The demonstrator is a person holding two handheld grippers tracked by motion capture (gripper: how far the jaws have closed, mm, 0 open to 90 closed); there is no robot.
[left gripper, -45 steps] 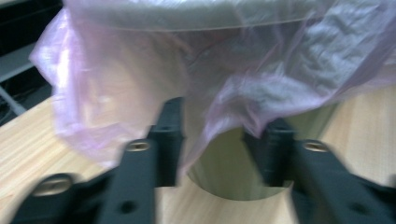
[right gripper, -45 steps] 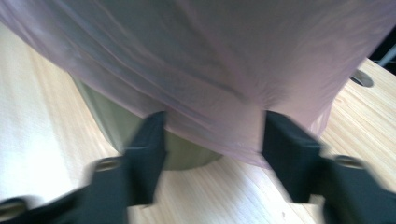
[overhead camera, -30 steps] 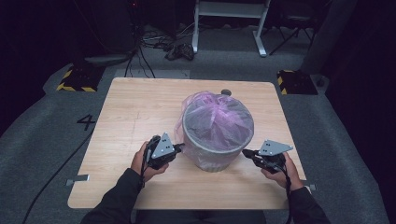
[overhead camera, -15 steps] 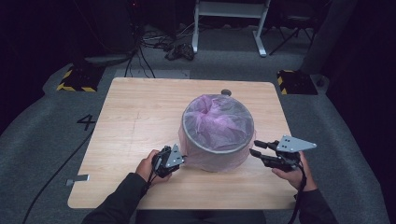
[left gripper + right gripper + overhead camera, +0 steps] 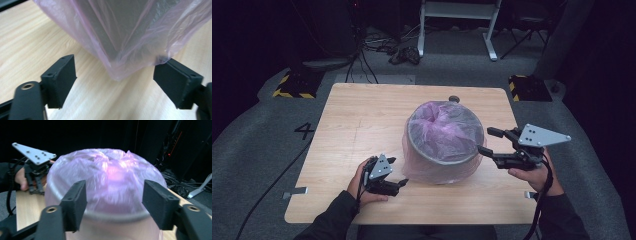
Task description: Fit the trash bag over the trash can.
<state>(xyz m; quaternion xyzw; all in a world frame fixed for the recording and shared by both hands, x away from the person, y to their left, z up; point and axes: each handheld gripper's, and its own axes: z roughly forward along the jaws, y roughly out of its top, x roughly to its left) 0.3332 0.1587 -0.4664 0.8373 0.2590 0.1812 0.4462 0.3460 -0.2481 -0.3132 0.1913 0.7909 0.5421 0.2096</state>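
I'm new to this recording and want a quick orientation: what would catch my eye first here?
The round grey bin lined with a thin pink plastic bag, standing mid-table on the light wooden table. A hand-held gripper flanks it on each side: the left gripper low by the bag's bottom edge, the right gripper level with the rim, both with jaws open.

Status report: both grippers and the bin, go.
Left gripper open, low at the bag's bottom edge. Right gripper open at the bin rim. Nothing held, nothing in between.
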